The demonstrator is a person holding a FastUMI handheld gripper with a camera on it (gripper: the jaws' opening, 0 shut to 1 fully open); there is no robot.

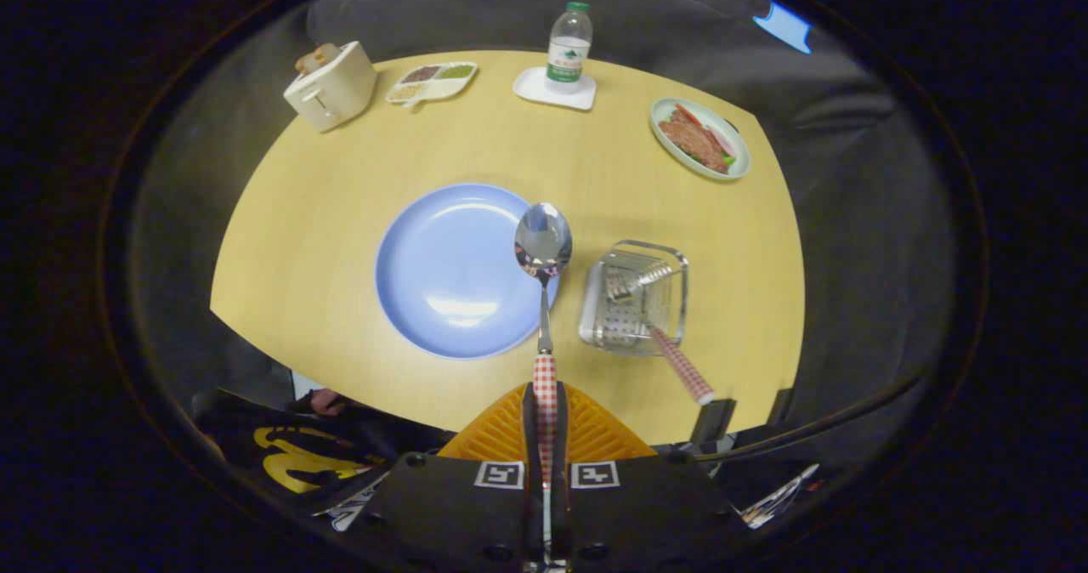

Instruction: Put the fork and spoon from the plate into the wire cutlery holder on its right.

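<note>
Yellow round wooden table point(340, 216): gripper point(545, 403) clenched on red-checked-handled steel spoon point(543, 241) above blue plate point(450, 271); next, carry right of plate into wire cutlery holder point(633, 297), beside fork point(671, 356).

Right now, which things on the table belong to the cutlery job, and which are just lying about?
Job: spoon held in the shut gripper; fork already in the wire holder; blue plate.

Lying about: toaster, snack tray, water bottle on its white coaster, plate of food.
</note>
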